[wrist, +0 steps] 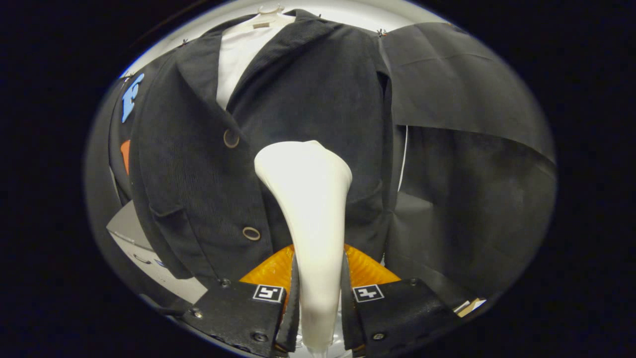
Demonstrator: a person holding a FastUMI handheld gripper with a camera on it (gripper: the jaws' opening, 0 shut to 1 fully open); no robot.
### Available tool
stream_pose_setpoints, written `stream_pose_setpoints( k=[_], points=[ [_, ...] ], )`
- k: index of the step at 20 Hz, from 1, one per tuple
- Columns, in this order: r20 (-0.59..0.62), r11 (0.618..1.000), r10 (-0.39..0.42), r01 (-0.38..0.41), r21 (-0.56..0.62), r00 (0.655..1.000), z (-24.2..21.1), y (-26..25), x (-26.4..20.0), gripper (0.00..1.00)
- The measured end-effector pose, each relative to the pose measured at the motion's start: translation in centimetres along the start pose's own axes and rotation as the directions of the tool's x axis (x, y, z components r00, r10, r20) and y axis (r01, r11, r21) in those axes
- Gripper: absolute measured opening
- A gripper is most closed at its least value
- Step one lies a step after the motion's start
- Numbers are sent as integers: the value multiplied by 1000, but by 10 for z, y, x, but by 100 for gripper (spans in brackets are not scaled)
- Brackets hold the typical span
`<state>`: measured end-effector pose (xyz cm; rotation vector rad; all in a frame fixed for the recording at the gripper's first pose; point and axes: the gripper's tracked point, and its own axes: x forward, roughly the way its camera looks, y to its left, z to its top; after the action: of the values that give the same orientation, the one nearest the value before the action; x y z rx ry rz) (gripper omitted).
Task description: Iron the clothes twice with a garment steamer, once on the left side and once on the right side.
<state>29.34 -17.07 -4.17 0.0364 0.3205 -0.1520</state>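
Gripping the white garment steamer (308, 219) by its narrow handle, with the tongs (318, 308) closed on it, one black finger (238, 313) pressing from the left and the other from the right. Rising straight up from between the fingers, widening into the flat rounded head just ahead of them. Pointing that head at the dark corduroy jacket (278, 124), hanging directly beyond the tongs on a pale hanger (268, 12) over a white shirt (238, 59). Lying over the jacket's right half as seen, just beside the front opening, between the upper ring-shaped button (231, 138) and the lower button (251, 233), both sitting on the left panel. Cannot tell whether the head is touching the fabric or hovering just off it. Showing orange ribbed padding (271, 268) on the inner side of the tongs, either side of the handle. Hanging black cloth (462, 149) to the right of the jacket, forming the booth's wall.
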Motion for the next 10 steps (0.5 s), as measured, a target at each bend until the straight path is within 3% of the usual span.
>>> stream_pose_setpoints(
  k=[10],
  points=[
    [-69,998,24,-28,-57,997,-62,9,10,38]
  ],
)
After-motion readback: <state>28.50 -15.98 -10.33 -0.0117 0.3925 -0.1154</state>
